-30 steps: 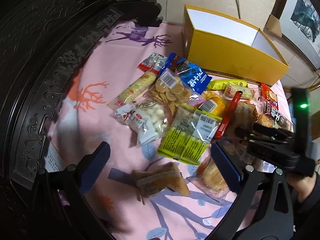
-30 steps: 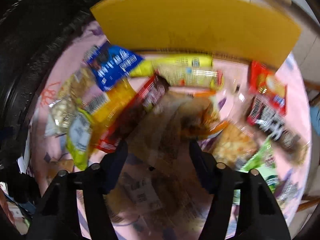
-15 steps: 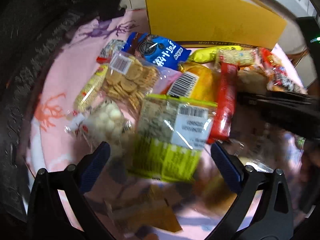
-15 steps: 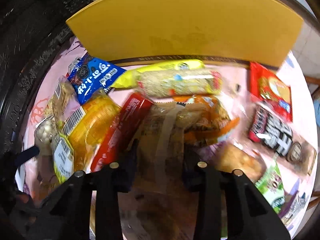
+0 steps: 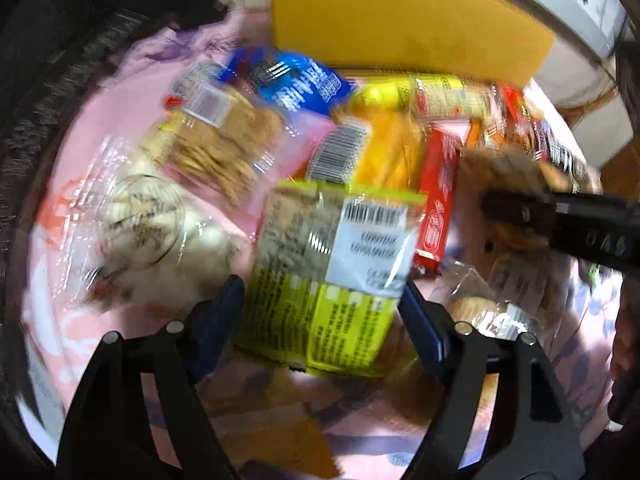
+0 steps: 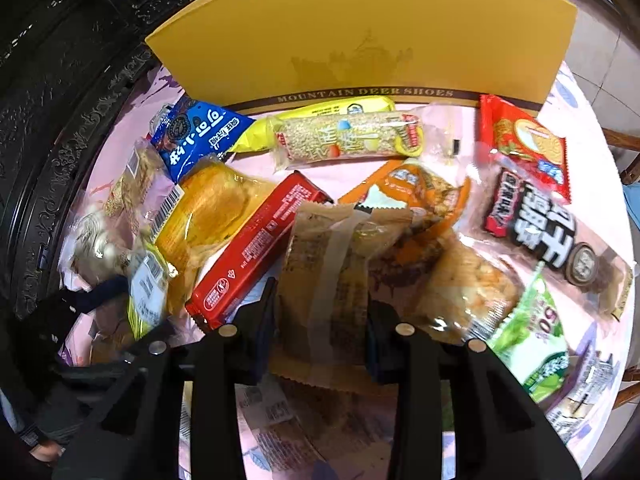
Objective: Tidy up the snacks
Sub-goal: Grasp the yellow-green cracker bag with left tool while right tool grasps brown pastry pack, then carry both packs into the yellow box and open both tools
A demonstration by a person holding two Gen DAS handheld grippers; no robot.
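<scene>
Many snack packs lie on a pink cloth before a yellow shoe box (image 6: 360, 36), which also shows in the left wrist view (image 5: 404, 20). My left gripper (image 5: 320, 320) has its blue pads closing around a yellow-green pack (image 5: 332, 272). My right gripper (image 6: 320, 332) is shut on a tan brown pack (image 6: 324, 280); it shows side-on in the left wrist view (image 5: 496, 208). A red bar (image 6: 256, 252) lies just left of the tan pack.
A dark carved wooden rim (image 6: 60, 120) borders the cloth on the left. A blue cookie pack (image 6: 200, 136), a rice-bar pack (image 6: 348, 140), a red pack (image 6: 528, 144) and a green pack (image 6: 532, 336) lie around.
My left gripper has moved forward onto the yellow-green pack and narrowed around it. My right gripper has closed on the tan pack.
</scene>
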